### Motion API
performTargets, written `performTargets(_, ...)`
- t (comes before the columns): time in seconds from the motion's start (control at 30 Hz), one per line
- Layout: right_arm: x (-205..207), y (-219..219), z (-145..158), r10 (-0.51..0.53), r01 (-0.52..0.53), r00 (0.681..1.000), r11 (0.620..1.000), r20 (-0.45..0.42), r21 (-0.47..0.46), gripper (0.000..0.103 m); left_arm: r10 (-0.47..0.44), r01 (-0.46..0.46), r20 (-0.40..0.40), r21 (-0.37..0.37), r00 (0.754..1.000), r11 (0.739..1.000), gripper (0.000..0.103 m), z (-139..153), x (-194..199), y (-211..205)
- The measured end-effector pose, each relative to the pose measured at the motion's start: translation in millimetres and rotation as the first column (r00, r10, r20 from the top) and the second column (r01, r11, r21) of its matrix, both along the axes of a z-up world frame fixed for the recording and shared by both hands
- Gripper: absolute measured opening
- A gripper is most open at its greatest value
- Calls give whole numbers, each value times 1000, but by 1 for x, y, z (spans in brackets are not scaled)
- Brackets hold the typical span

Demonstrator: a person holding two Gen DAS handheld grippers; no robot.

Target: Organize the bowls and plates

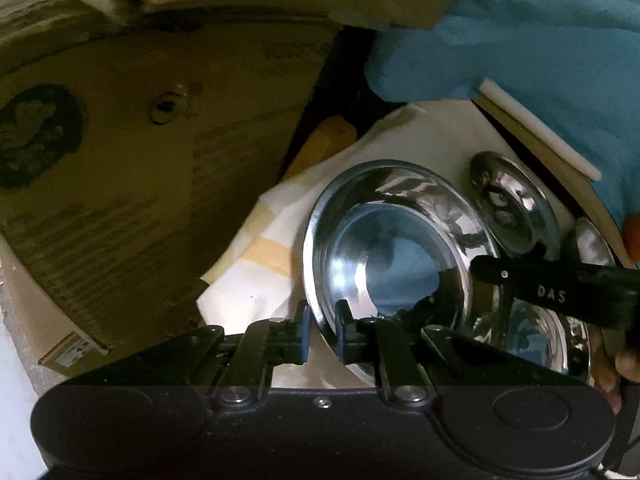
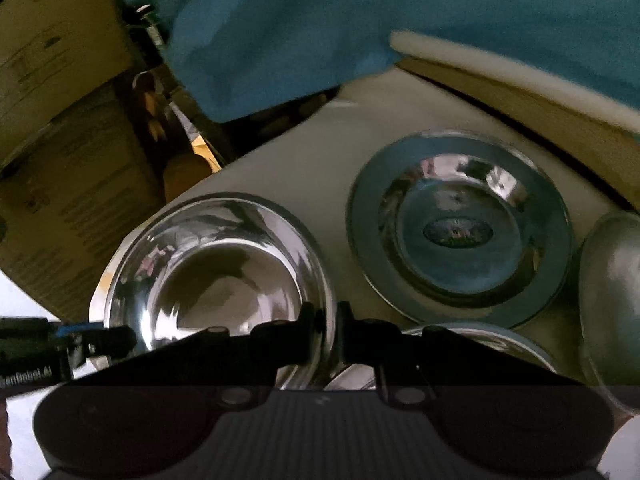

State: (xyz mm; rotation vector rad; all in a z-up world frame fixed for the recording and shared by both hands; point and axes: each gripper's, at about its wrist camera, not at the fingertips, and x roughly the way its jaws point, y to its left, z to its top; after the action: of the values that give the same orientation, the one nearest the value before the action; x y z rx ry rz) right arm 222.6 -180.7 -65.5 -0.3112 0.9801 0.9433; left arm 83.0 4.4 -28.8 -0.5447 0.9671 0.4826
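A shiny steel bowl (image 1: 384, 248) sits tilted on a white cloth (image 1: 432, 136). My left gripper (image 1: 322, 332) is shut on its left rim. My right gripper (image 2: 326, 334) is shut on the same bowl's (image 2: 216, 276) right rim; it shows in the left wrist view (image 1: 552, 284) as a black arm across the bowl. A steel plate with a sticker (image 2: 460, 228) lies flat behind to the right, also seen in the left wrist view (image 1: 516, 208). Another steel dish (image 1: 532, 336) lies under the right gripper, partly hidden.
Cardboard boxes (image 1: 132, 168) stand close on the left. A blue cloth (image 2: 360, 20) hangs at the back. An upturned steel bowl (image 2: 612, 280) sits at the far right. A pale board edge (image 1: 540, 128) borders the cloth on the right.
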Motion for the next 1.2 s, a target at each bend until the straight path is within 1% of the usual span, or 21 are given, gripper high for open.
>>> performTargets(0.07, -5, -1, 3, 11, -12, 1000, 1000, 22, 12, 12, 15, -15, 10, 0, 1000, 1000, 12, 3, -3, 1)
performTargets(0.17, -5, -4, 11, 8, -9, 1000, 999, 17, 42, 11, 19, -18, 29, -2, 999, 1000, 12, 10, -5, 0)
performTargets(0.27, -3, -12, 19, -5, 4, 1000, 997, 9, 72, 10, 3, -4, 49, 9, 999, 1000, 12, 18, -3, -3)
performTargets(0.4, 2, -30, 31, -41, 40, 999, 993, 7, 112, 10, -37, 35, 74, 20, 997, 999, 12, 27, 6, -11)
performTargets(0.57, 10, -62, 45, -107, 105, 994, 985, 10, 138, 10, -141, 139, 92, 26, 986, 990, 12, 35, 29, -28)
performTargets(0.7, 12, -94, 47, -189, 186, 982, 973, 3, 139, 10, -231, 230, 88, 21, 969, 973, 12, 34, 48, -46)
performTargets(0.87, 8, -137, 45, -283, 284, 959, 950, -22, 129, 11, -340, 340, 62, -1, 938, 940, 12, 29, 69, -66)
performTargets(1.03, 9, -168, 49, -344, 347, 938, 932, -53, 107, 13, -413, 414, 39, -9, 910, 910, 12, 24, 77, -83)
performTargets(1.2, 6, -183, 46, -383, 388, 921, 917, -72, 87, 14, -462, 462, 10, -10, 887, 887, 13, 16, 88, -91)
